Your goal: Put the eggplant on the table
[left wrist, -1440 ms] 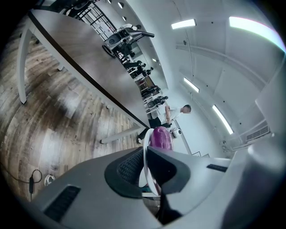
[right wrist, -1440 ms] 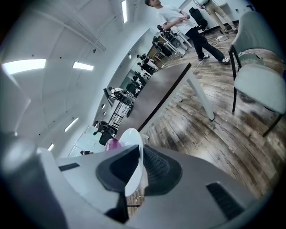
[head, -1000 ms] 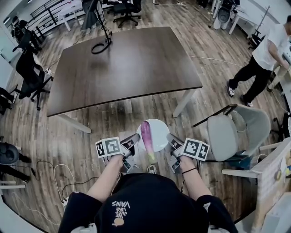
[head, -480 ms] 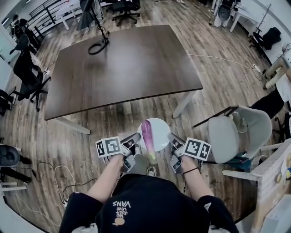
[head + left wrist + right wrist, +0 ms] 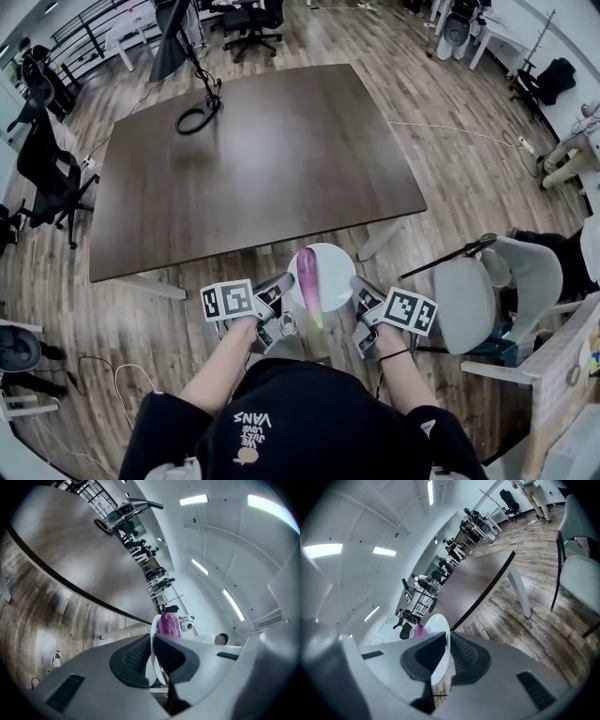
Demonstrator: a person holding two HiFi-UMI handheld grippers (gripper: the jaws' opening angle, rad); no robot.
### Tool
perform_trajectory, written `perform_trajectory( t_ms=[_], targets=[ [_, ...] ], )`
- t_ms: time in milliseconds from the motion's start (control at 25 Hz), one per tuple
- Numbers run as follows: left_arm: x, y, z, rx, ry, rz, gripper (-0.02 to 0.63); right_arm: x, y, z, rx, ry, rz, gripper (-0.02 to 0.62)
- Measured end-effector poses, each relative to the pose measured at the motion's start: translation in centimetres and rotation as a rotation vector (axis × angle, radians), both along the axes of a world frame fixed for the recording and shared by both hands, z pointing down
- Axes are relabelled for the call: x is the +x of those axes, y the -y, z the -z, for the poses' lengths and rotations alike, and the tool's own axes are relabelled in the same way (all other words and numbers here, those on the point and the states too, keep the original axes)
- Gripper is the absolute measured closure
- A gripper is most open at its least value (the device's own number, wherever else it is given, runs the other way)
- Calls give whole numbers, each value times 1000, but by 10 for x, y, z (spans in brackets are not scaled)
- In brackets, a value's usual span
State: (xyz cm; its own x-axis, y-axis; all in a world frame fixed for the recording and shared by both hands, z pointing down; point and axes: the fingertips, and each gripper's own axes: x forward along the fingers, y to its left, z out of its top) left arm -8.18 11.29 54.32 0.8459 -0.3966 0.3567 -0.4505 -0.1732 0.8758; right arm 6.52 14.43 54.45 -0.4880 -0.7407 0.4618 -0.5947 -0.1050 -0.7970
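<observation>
Dark table (image 5: 253, 159) | left gripper (image 5: 281, 285), right gripper (image 5: 361, 287): jaws clamp plate (image 5: 335, 261) rim | gripper views mostly hide eggplant (image 5: 308, 274)

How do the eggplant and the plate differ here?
The eggplant is purple and long; the plate is white and round. The plate is clamped at opposite rims by the left claw and right claw; the eggplant just lies on it, ungripped. Both are over the floor, short of the table.
</observation>
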Motion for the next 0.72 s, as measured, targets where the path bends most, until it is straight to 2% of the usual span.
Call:
perform_trajectory(
  t_ms=[720],
  targets=[
    [-10,113,-12,-9,-4,-78,572,-13,101,-10,-6,-1,-85,555]
  ],
)
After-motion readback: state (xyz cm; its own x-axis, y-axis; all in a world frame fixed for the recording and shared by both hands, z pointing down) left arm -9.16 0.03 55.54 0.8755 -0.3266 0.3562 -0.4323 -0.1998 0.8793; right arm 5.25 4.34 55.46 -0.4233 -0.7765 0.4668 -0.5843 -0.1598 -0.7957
